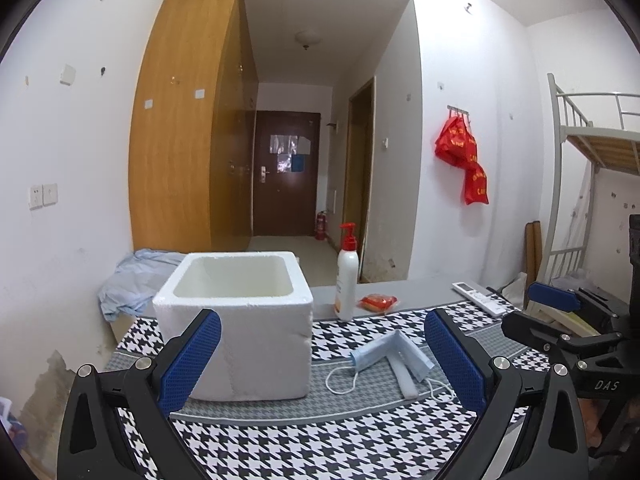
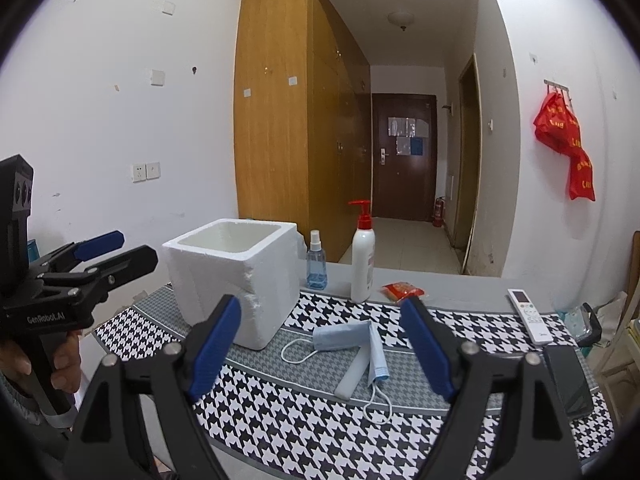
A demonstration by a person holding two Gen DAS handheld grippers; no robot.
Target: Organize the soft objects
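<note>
White foam box [image 1: 236,320] stands at centre-left of the left wrist view on a houndstooth mat [image 1: 320,440] covering the bench [image 1: 420,294]. Right of the box, low in the frame, lie a folded blue face mask [image 1: 390,354] and a white foam strip [image 1: 404,376], touching. A pump bottle [image 1: 346,280] and a red packet [image 1: 378,302] stand behind them; a remote [image 1: 480,299] lies at right. The left tool [image 1: 322,360] stands wide, holding nothing. The right tool [image 1: 554,308] enters at the right edge.

In the right wrist view the face mask [image 2: 348,340] and foam strip [image 2: 354,372] lie at lower centre, between the spread fingers of the right tool [image 2: 320,348], which is wide and empty. The foam box [image 2: 236,280] sits left of centre, a blue spray bottle [image 2: 316,262] behind it. At far left a hand [image 2: 60,364] grips the left tool [image 2: 120,250].
</note>
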